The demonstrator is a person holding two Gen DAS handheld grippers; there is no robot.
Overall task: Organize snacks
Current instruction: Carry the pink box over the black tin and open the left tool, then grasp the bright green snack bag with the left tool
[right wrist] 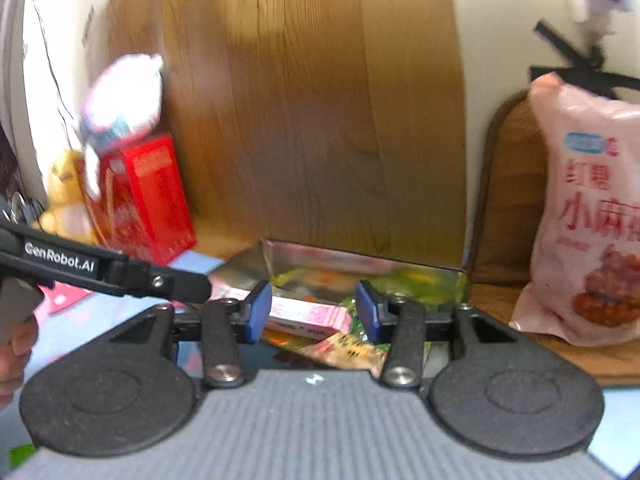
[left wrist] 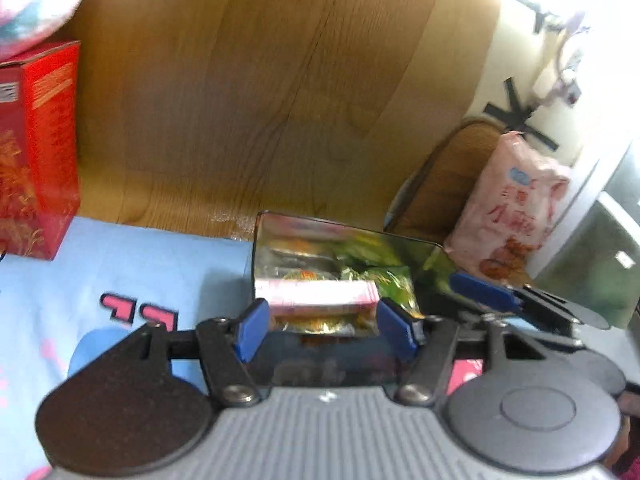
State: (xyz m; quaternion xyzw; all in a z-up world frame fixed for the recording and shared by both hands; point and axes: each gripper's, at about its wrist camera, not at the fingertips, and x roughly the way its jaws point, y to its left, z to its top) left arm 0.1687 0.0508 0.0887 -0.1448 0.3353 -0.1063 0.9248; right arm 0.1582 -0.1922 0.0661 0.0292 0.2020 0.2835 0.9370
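A shiny metal tin [left wrist: 276, 236] stands open on the blue cloth and holds several snack packets, green and orange. My left gripper [left wrist: 322, 322] holds a pink and white snack box [left wrist: 316, 294] between its blue pads, over the tin's near edge. In the right wrist view the same box [right wrist: 308, 316] lies slanted across the tin [right wrist: 460, 280]. My right gripper [right wrist: 314, 312] is open just above the tin with nothing between its pads. The right gripper's blue finger also shows in the left wrist view [left wrist: 484, 292], to the right of the tin.
A red box [left wrist: 38, 152] stands at the left on the blue cloth [left wrist: 120, 264], with a white and pink bag on top of it [right wrist: 124, 92]. A large pink snack bag [right wrist: 592, 216] leans on a wooden chair [right wrist: 504, 200] at the right. A wooden panel stands behind.
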